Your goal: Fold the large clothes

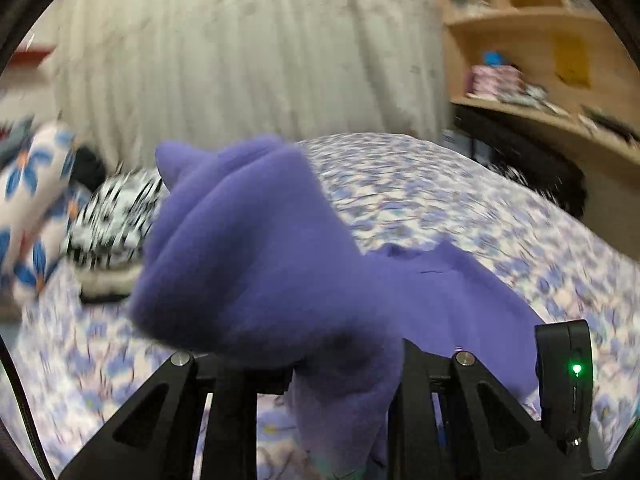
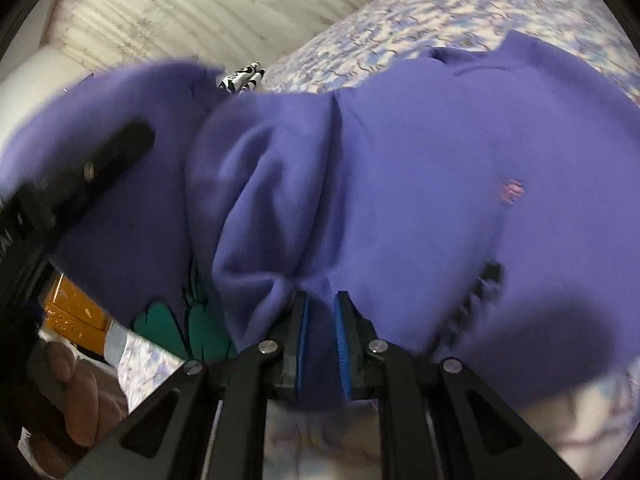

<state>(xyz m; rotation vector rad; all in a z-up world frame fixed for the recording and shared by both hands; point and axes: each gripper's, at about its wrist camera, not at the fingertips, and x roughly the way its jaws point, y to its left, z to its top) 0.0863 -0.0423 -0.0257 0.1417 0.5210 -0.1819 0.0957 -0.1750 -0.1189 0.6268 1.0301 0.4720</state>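
A large purple sweatshirt (image 1: 256,248) is lifted above a bed with a floral sheet (image 1: 440,200). My left gripper (image 1: 344,364) is shut on a bunched edge of it; the cloth drapes over and hides the fingertips. In the right wrist view the sweatshirt (image 2: 400,168) fills most of the frame, with a small pink mark on it. My right gripper (image 2: 320,320) is shut on a fold of the same garment, which is pinched between its blue pads (image 2: 341,332). The left gripper's black body (image 2: 80,184) shows at the left, against the cloth.
A black-and-white patterned garment (image 1: 116,216) and a blue-flowered pillow (image 1: 32,200) lie at the bed's far left. A pale curtain (image 1: 248,48) hangs behind. A wooden shelf and desk (image 1: 540,60) stand at the right. Teal fabric (image 2: 192,328) and an orange box (image 2: 68,312) sit below left.
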